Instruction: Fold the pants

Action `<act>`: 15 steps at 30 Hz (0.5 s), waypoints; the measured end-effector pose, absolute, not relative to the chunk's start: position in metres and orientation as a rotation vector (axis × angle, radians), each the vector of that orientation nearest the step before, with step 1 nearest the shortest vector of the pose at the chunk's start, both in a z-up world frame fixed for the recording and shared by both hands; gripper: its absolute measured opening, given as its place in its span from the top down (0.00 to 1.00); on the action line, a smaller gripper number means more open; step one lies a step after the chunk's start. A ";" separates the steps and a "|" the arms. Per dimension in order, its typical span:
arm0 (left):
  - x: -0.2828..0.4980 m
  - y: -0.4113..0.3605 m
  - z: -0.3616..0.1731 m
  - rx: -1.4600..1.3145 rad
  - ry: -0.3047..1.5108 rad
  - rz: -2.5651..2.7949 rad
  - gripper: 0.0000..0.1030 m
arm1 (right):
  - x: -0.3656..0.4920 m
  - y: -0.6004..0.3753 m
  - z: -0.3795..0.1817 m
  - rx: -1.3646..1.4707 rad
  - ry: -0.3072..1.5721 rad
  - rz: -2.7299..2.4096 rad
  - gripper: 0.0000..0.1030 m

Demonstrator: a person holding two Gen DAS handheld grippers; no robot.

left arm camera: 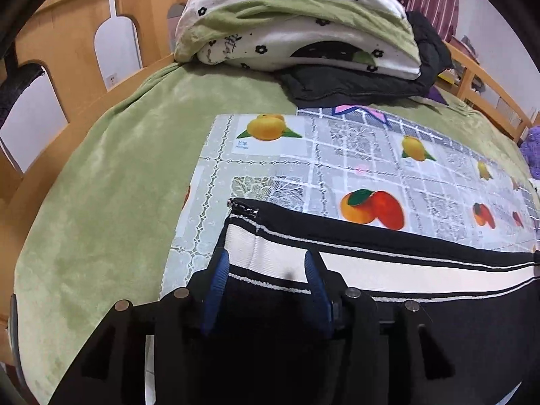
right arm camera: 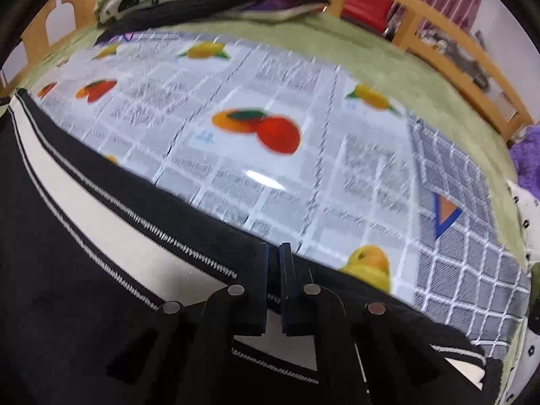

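The pants (left arm camera: pixel 388 270) are black with a wide white side stripe and lie along the near edge of a fruit-print mat (left arm camera: pixel 303 162) on the bed. A zipper end (left arm camera: pixel 243 206) shows at their left end. My left gripper (left arm camera: pixel 266 263) is open, its blue-padded fingers straddling the white stripe near that end. In the right wrist view the pants (right arm camera: pixel 101 222) run from the left to the lower right. My right gripper (right arm camera: pixel 274 253) is shut on the pants' far edge. This view is blurred.
A green blanket (left arm camera: pixel 111 175) covers the bed. Folded quilts (left arm camera: pixel 297 23) and a black jacket (left arm camera: pixel 354 84) are stacked at the far end. Wooden bed rails (left arm camera: pixel 67 54) run along the left, and another rail (right arm camera: pixel 438 47) on the right. A purple fabric (right arm camera: pixel 526 158) lies at right.
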State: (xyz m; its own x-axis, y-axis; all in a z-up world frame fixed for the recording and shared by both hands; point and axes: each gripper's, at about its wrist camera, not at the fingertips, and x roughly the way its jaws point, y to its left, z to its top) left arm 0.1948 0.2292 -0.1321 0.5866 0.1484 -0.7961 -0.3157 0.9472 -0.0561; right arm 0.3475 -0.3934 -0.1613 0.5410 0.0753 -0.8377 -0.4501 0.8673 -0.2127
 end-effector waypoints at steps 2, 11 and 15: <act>0.193 0.226 -0.132 -0.194 0.913 0.271 0.57 | 0.346 -0.395 -0.164 -0.410 0.948 0.309 0.95; 0.158 0.235 -0.120 -0.226 0.911 0.289 0.55 | 0.321 -0.398 -0.148 -0.290 0.885 0.131 0.81; 0.127 0.246 -0.121 -0.260 0.920 0.291 0.55 | 0.297 -0.402 -0.130 -0.163 0.867 0.054 0.61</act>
State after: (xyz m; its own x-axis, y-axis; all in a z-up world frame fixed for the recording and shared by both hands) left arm 0.1270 0.2458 -0.1215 0.5720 0.1353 -0.8090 -0.3553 0.9298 -0.0957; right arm 0.2973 -0.4020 -0.1300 0.6464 -0.0192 -0.7627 -0.1134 0.9862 -0.1209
